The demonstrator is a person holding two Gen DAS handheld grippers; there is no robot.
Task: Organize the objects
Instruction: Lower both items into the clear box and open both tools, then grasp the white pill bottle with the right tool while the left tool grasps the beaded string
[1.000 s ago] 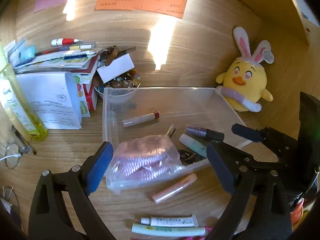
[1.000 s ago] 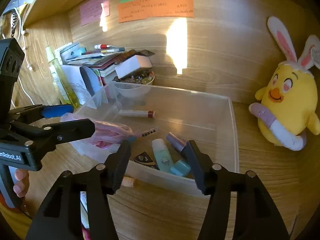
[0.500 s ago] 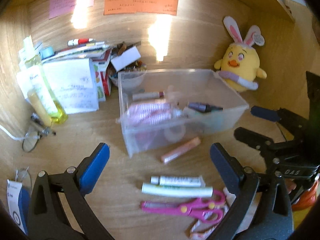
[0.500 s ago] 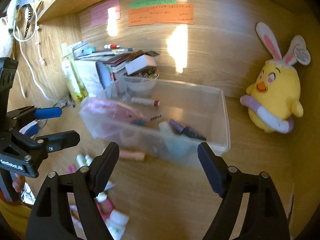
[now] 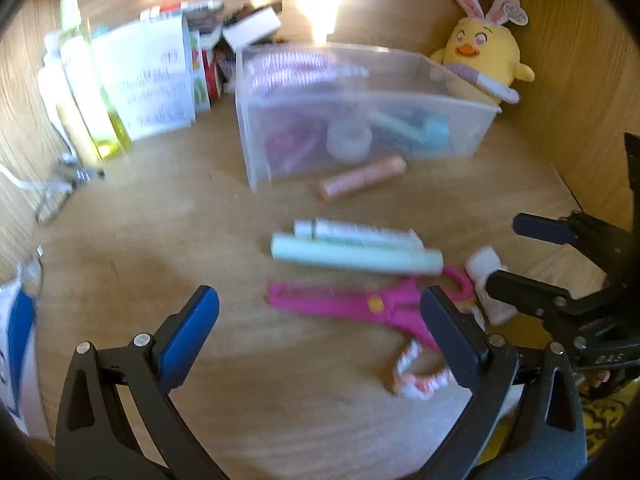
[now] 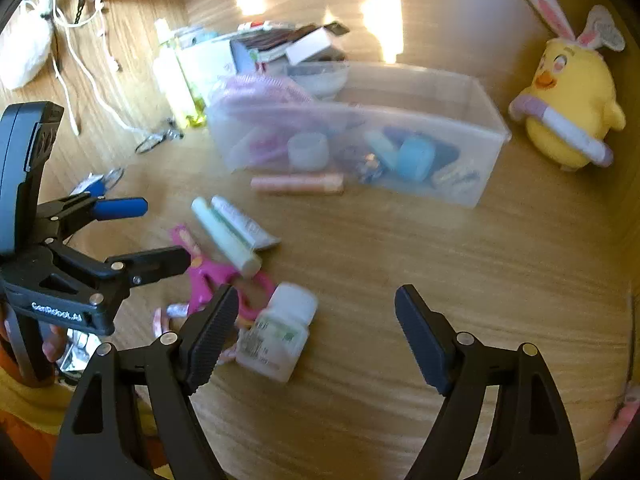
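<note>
bin (image 5: 360, 80) contents blurred | scissors (image 5: 360, 304) part-hidden by L claw (image 5: 320, 320)

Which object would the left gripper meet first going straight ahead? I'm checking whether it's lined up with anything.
Probably the pink scissors, lying just ahead of the open left gripper, with the pale green tube behind. Blur makes depth uncertain.

Translucent plastic bin (image 5: 452, 98) on smooth wood-grain desk (image 5: 200, 224).
</note>
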